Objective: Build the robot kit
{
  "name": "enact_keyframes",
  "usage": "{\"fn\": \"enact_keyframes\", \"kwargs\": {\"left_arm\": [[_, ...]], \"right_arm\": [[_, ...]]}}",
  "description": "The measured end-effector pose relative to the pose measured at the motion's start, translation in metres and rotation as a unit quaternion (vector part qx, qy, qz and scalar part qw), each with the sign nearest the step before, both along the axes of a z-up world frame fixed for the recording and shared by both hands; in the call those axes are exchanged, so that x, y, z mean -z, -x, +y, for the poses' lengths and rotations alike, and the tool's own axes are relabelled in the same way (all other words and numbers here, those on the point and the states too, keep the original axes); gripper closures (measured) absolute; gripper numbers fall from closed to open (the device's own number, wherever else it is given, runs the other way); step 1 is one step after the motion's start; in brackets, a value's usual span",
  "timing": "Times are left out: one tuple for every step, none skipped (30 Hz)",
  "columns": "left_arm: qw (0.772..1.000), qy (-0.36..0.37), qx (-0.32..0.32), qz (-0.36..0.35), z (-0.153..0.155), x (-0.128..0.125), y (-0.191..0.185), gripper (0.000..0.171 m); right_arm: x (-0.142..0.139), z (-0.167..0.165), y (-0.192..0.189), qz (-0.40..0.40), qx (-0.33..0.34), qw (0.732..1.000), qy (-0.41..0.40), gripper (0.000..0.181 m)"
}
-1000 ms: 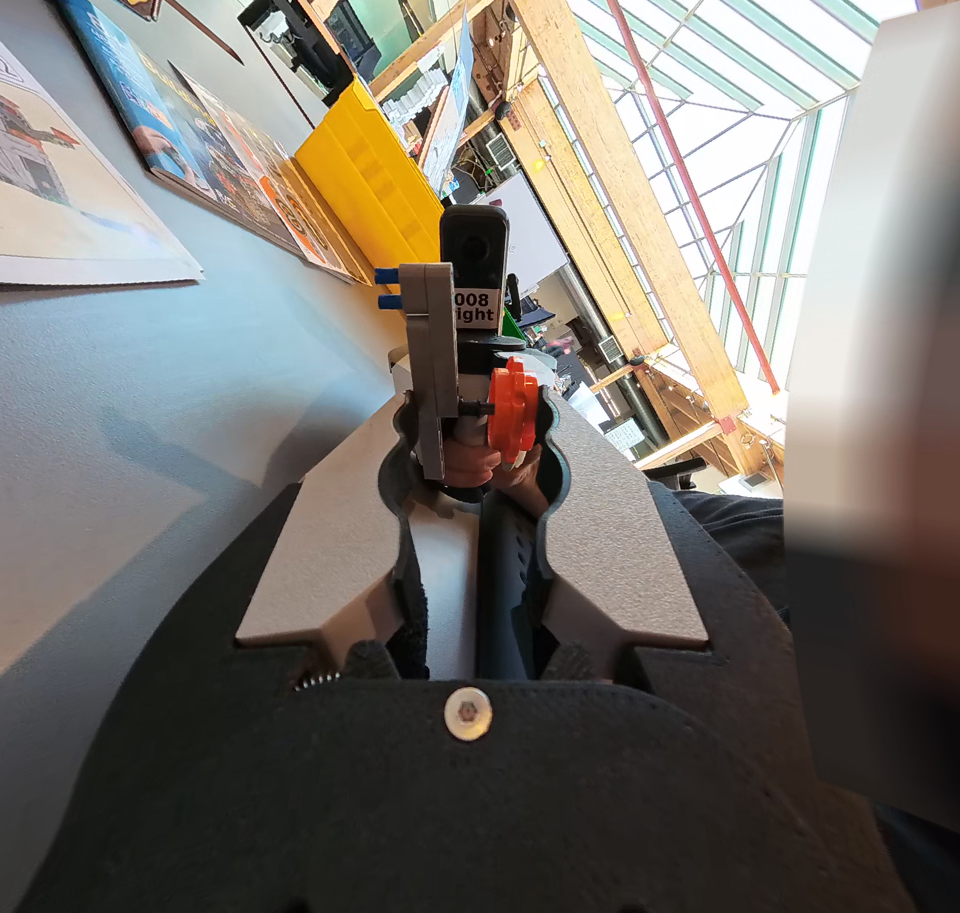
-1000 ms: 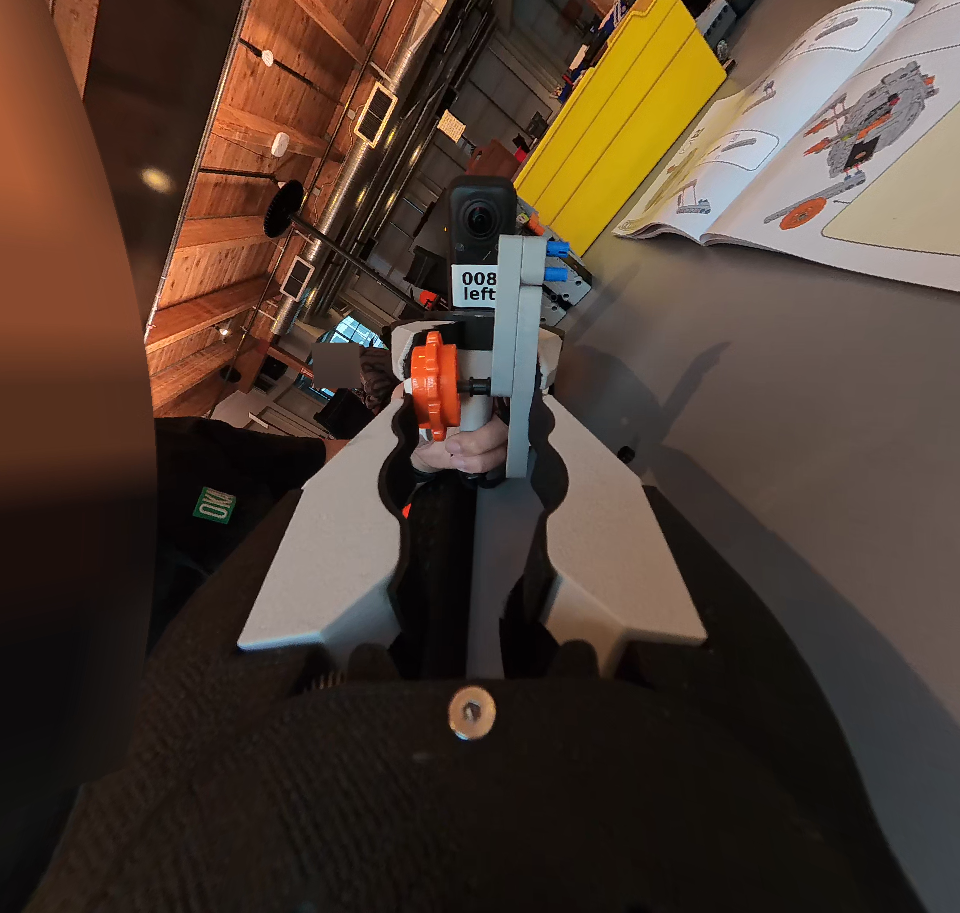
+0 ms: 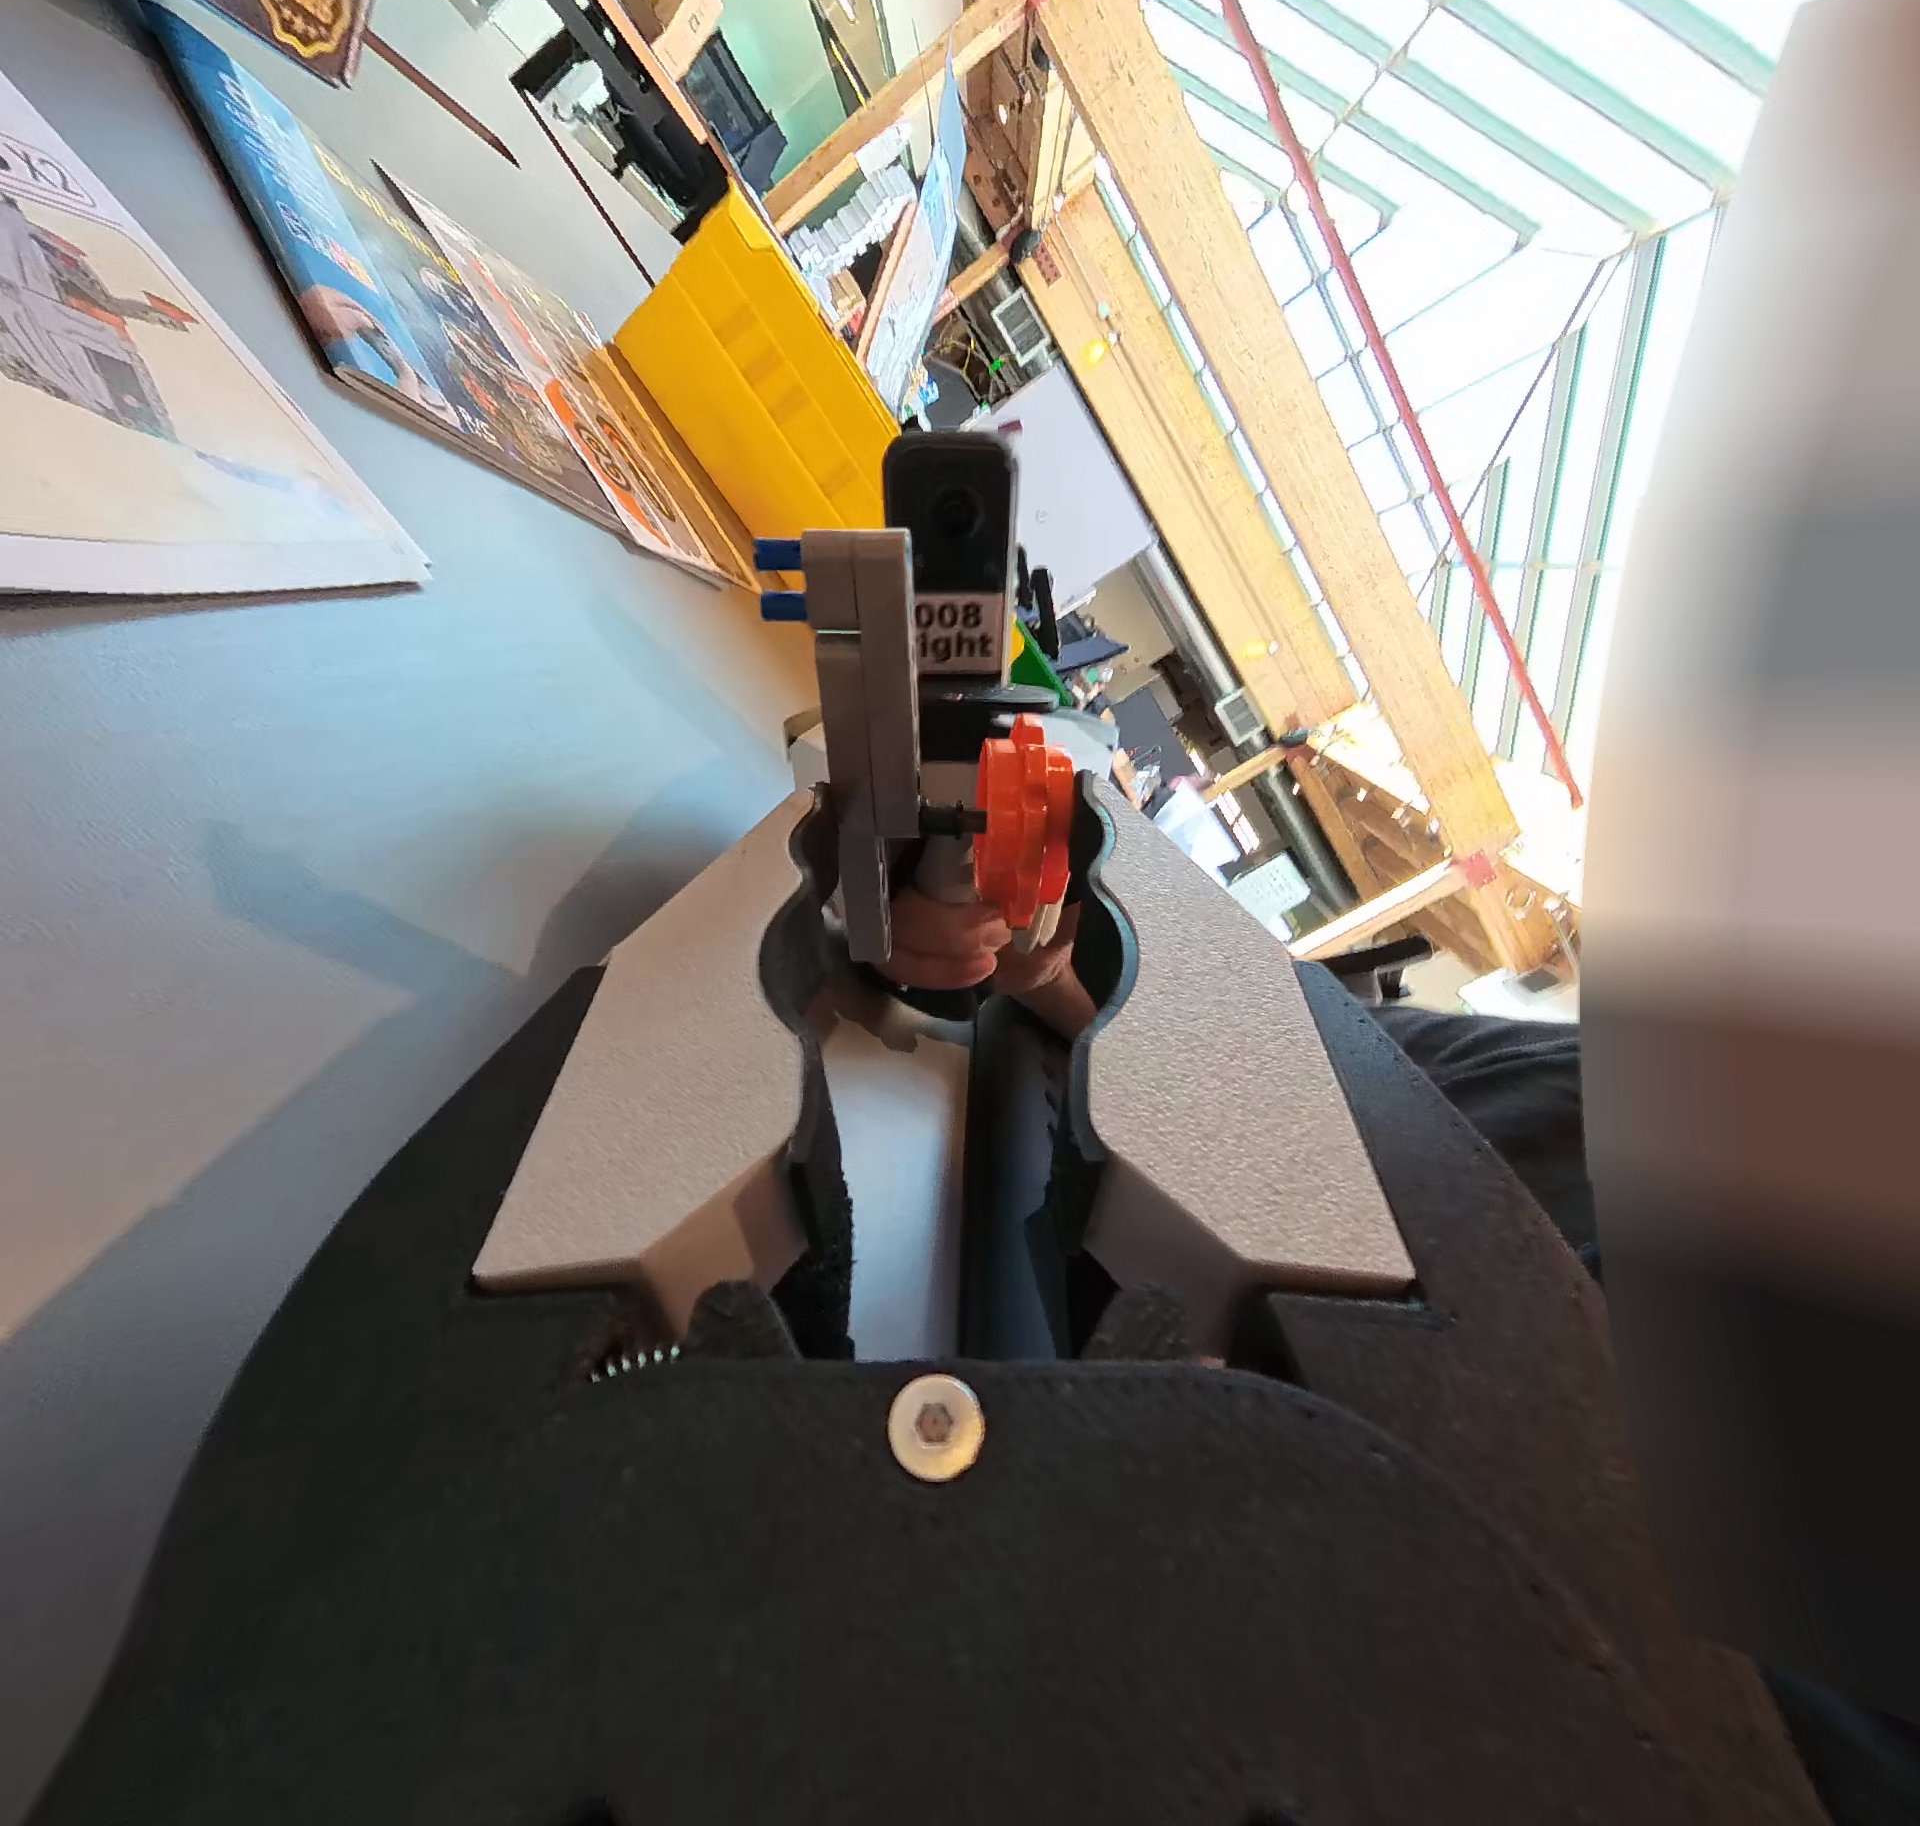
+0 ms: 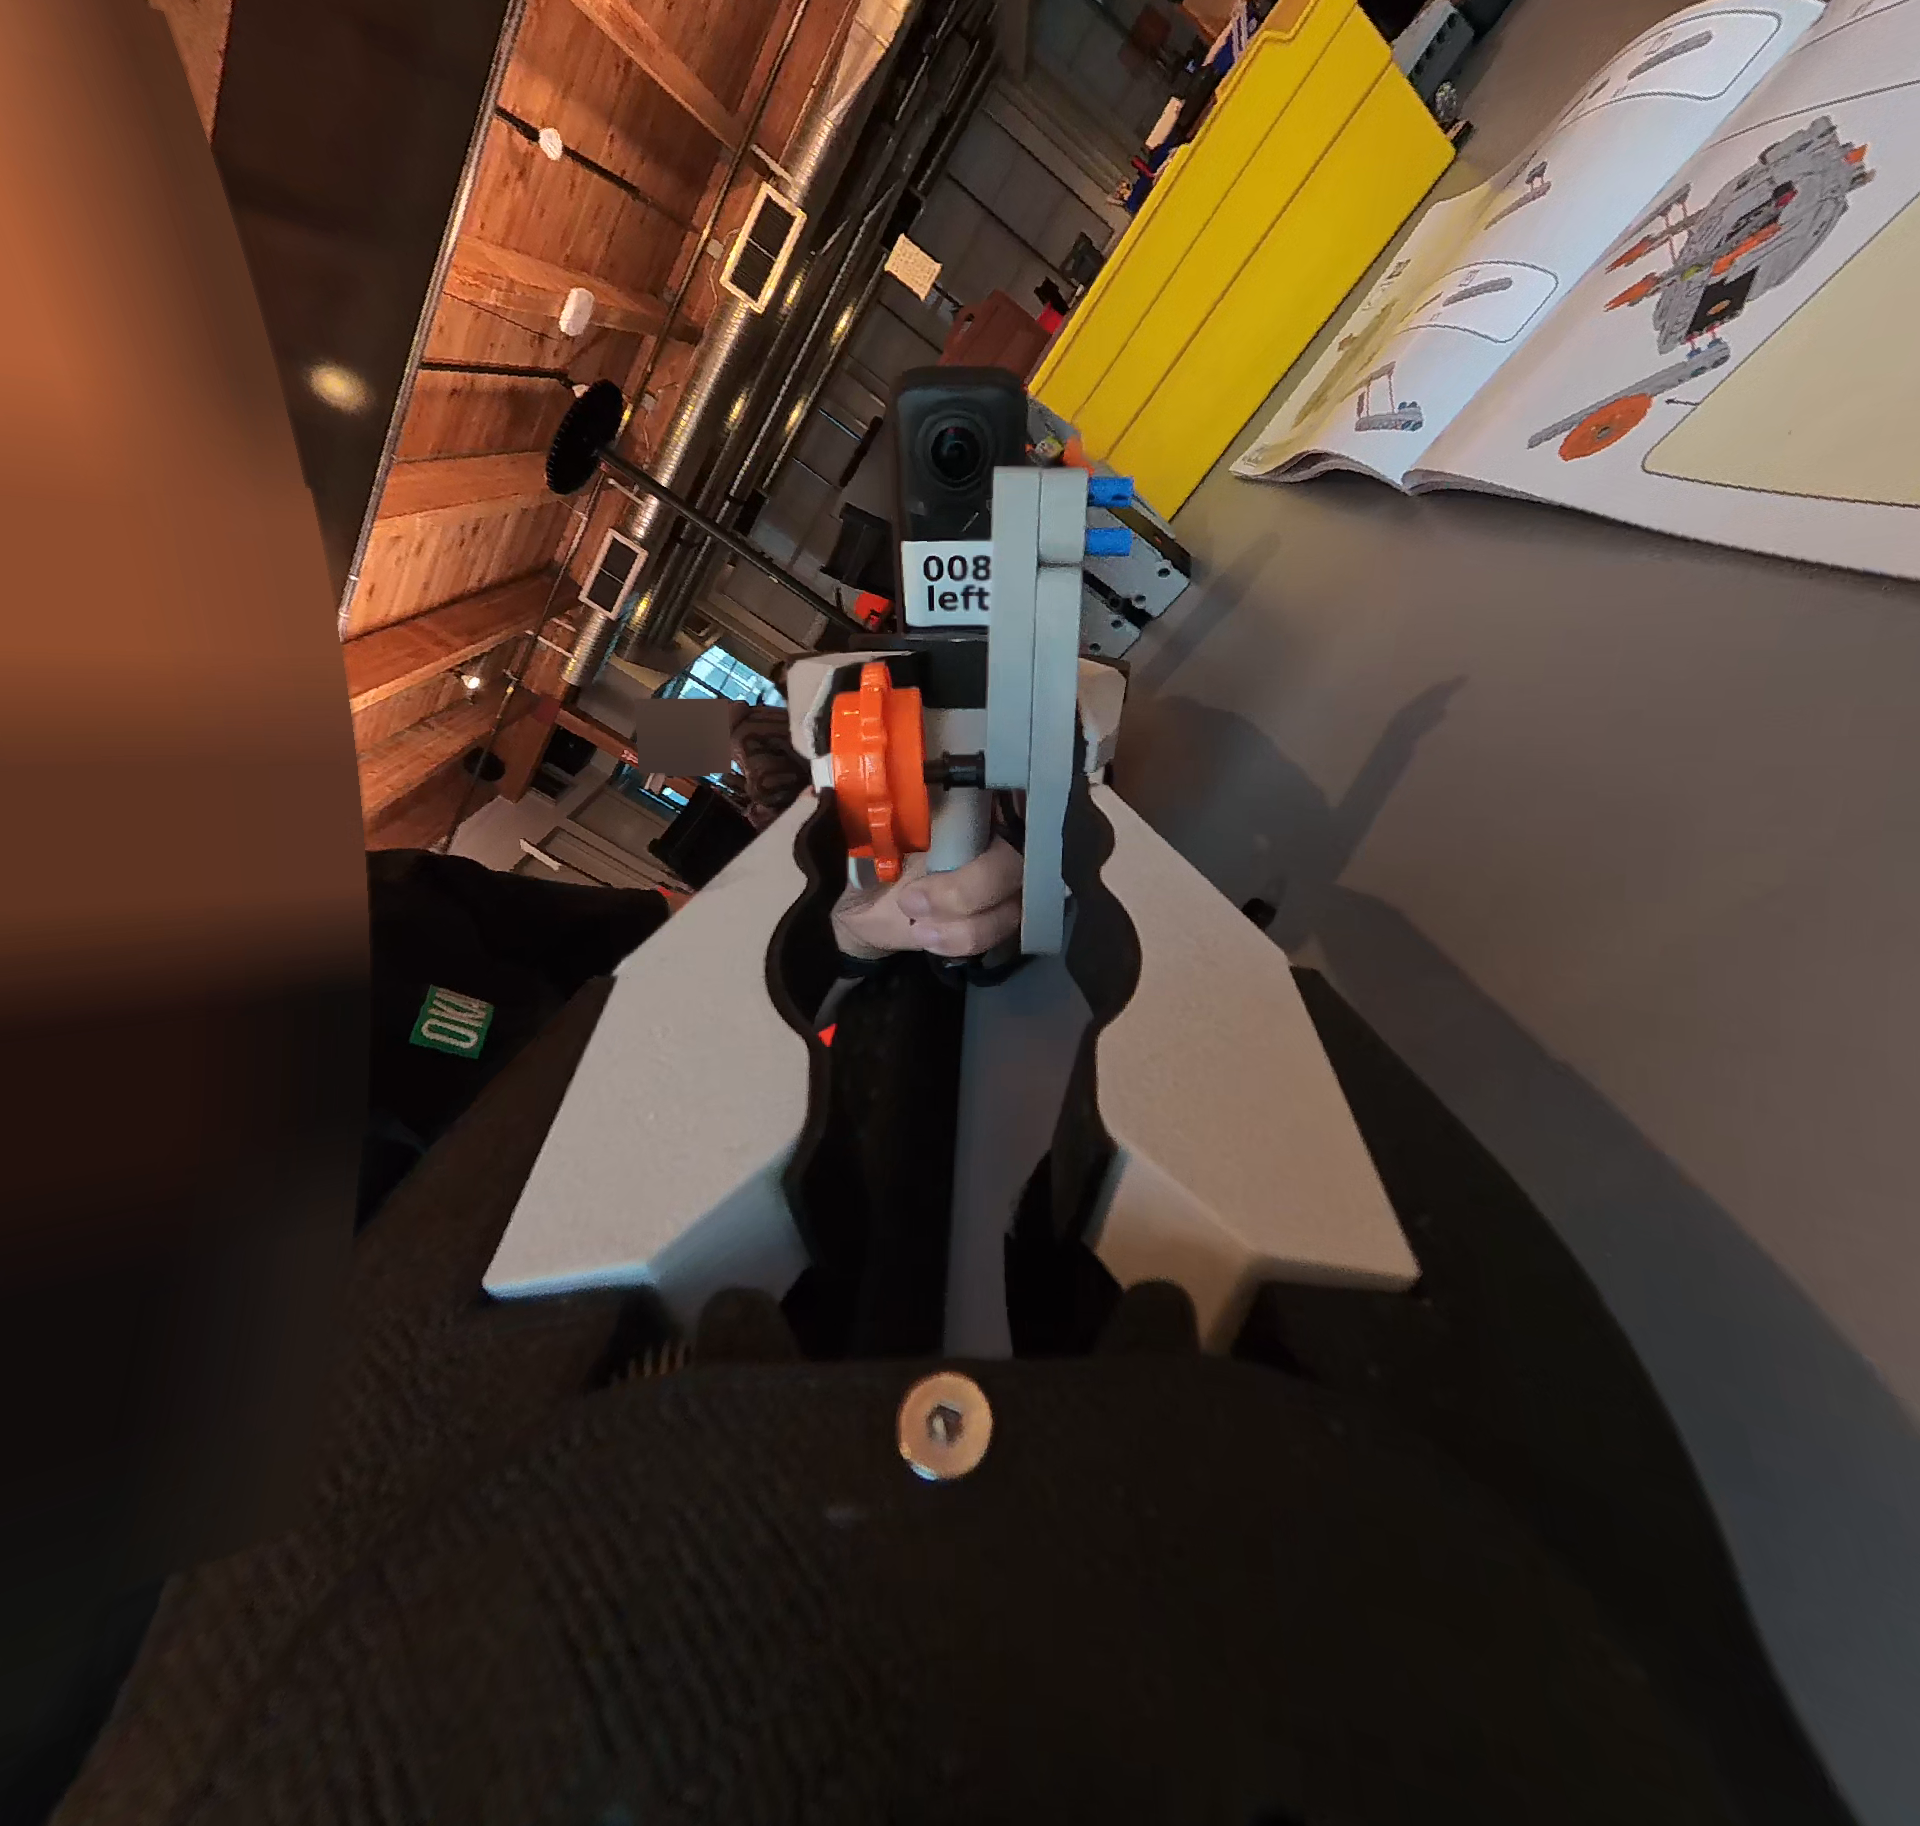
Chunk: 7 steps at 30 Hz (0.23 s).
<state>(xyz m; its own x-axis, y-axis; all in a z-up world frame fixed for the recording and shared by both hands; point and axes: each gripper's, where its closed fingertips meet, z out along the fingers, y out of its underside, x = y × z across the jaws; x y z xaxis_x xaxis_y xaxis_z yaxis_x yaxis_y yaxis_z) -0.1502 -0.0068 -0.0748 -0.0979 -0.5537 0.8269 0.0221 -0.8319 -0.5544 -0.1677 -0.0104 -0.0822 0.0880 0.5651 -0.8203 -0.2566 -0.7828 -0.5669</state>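
Worktop (image 3: 416, 841) grey, seen sideways because both wrist views are rolled. Yellow bin (image 3: 758, 394) stands at its far edge, with an open instruction booklet (image 4: 1558, 322) lying flat near it.

Left tongs (image 3: 951, 841) and right tongs (image 4: 951, 841) face each other tip to tip above the worktop. Each is narrowed to a slim gap. 1 grey plate (image 3: 862, 716) stands upright between the 2 sets of tips, clear of the worktop.

Plate lies against 1 finger. Orange knob (image 3: 1023, 820), on a short black axle, sits by the other finger. 2 blue pins (image 3: 779, 576) stick out of the plate's far face.

Can't tell which tongs actually bears the load, as the contact is hidden at the tips.

Judgement: squeezing across knob and plate loads the thin axle, so pads on the flat plate faces would hold steadier.
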Motion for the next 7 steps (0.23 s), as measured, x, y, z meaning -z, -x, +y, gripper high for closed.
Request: {"fn": "enact_keyframes", "kwargs": {"left_arm": [[1.000,0.000,-0.001,-0.001,0.001,-0.002,-0.001,0.127],[1.000,-0.014,0.000,0.001,0.000,-0.005,-0.002,0.127],[0.999,-0.035,0.003,0.004,-0.001,-0.009,-0.003,0.127],[0.998,-0.058,0.009,0.007,-0.003,-0.012,-0.003,0.127],[0.997,-0.078,0.015,0.010,-0.006,-0.015,-0.003,0.127],[0.996,-0.093,0.016,0.008,-0.009,-0.017,-0.004,0.126],[0.995,-0.100,0.017,0.005,-0.011,-0.020,-0.003,0.122]], "right_arm": [[-0.001,0.001,-0.001,0.008,-0.005,1.000,0.003,0.139],[-0.004,0.001,-0.003,0.011,-0.006,1.000,-0.006,0.139],[-0.008,0.000,-0.003,0.014,-0.007,1.000,-0.017,0.139],[-0.012,-0.002,-0.003,0.022,-0.013,0.999,-0.024,0.139],[-0.017,-0.004,-0.005,0.035,-0.020,0.999,-0.022,0.139],[-0.021,-0.005,-0.008,0.053,-0.023,0.998,-0.018,0.139],[-0.025,-0.006,-0.010,0.070,-0.026,0.997,-0.011,0.139]]}}
